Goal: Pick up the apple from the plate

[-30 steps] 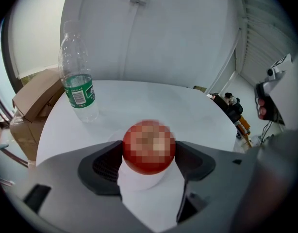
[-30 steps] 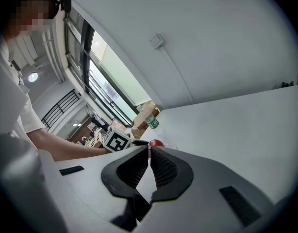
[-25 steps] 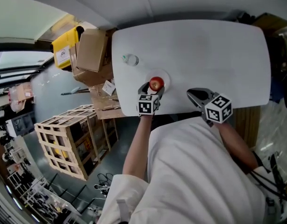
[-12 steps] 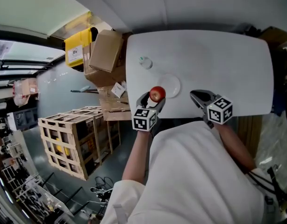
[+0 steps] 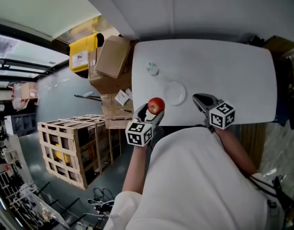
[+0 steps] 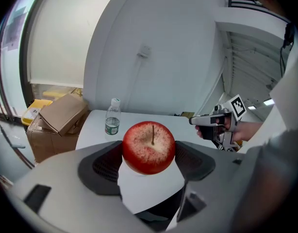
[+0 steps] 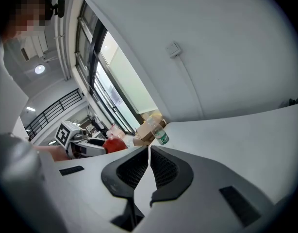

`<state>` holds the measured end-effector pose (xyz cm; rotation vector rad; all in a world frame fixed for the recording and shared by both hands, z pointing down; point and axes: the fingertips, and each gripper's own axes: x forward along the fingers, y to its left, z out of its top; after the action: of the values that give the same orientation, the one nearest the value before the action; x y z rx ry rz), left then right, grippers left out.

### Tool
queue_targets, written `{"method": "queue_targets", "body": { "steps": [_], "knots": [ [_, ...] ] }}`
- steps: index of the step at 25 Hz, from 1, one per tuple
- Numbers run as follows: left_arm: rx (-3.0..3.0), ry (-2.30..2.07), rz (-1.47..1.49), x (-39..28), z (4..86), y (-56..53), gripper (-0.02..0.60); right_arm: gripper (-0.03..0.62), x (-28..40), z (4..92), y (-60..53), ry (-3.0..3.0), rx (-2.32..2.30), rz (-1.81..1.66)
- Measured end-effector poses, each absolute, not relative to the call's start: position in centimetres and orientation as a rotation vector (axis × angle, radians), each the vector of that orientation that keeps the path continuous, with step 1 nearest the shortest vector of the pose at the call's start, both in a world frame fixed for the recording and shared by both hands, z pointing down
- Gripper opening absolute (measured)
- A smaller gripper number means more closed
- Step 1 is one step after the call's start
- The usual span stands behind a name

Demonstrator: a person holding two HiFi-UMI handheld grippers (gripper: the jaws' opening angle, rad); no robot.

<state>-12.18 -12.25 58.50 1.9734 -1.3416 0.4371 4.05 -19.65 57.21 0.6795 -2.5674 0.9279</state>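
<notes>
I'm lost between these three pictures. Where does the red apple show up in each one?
Head view: the apple is near the middle, just left of the plate, held in the left gripper.
Left gripper view: the apple is large and central, clamped between the jaws.
Right gripper view: the apple is a small red patch at middle left, partly hidden.
Shared landmark: the water bottle shows in all three.

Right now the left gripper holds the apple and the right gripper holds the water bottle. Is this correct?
The left gripper does hold the apple, but the right gripper view shows the right gripper shut on nothing; the water bottle stands on the table.
</notes>
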Motion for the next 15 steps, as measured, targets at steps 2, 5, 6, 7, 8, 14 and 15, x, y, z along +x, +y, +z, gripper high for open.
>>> {"method": "queue_targets", "body": {
  "steps": [2, 5, 6, 7, 8, 14, 15],
  "knots": [
    [1.977, -1.344, 0.424, -12.4, 58.0, -12.0, 0.341, 0.038, 4.2, 57.1, -19.5, -2.567, 0.701, 0.919],
    [1.985, -1.347, 0.416, -12.8, 57.5, -11.6, 0.341, 0.038, 4.6, 57.0, -19.4, -2.565, 0.729, 0.901],
    [1.989, -1.348, 0.414, -13.0, 57.3, -11.5, 0.341, 0.038, 4.7, 57.1, -19.3, -2.565, 0.738, 0.893],
    [1.992, -1.347, 0.412, -13.1, 57.2, -11.3, 0.341, 0.037, 4.8, 57.1, -19.2, -2.564, 0.748, 0.886],
    [1.994, -1.345, 0.410, -13.3, 57.2, -11.1, 0.341, 0.037, 4.9, 57.1, -19.0, -2.564, 0.758, 0.879],
    [2.002, -1.340, 0.410, -13.7, 56.9, -10.5, 0.341, 0.037, 4.9, 56.5, -18.7, -2.587, 0.790, 0.862],
    [2.003, -1.339, 0.409, -13.7, 56.9, -10.5, 0.341, 0.037, 4.9, 56.4, -18.7, -2.589, 0.790, 0.859]
  ]
}}
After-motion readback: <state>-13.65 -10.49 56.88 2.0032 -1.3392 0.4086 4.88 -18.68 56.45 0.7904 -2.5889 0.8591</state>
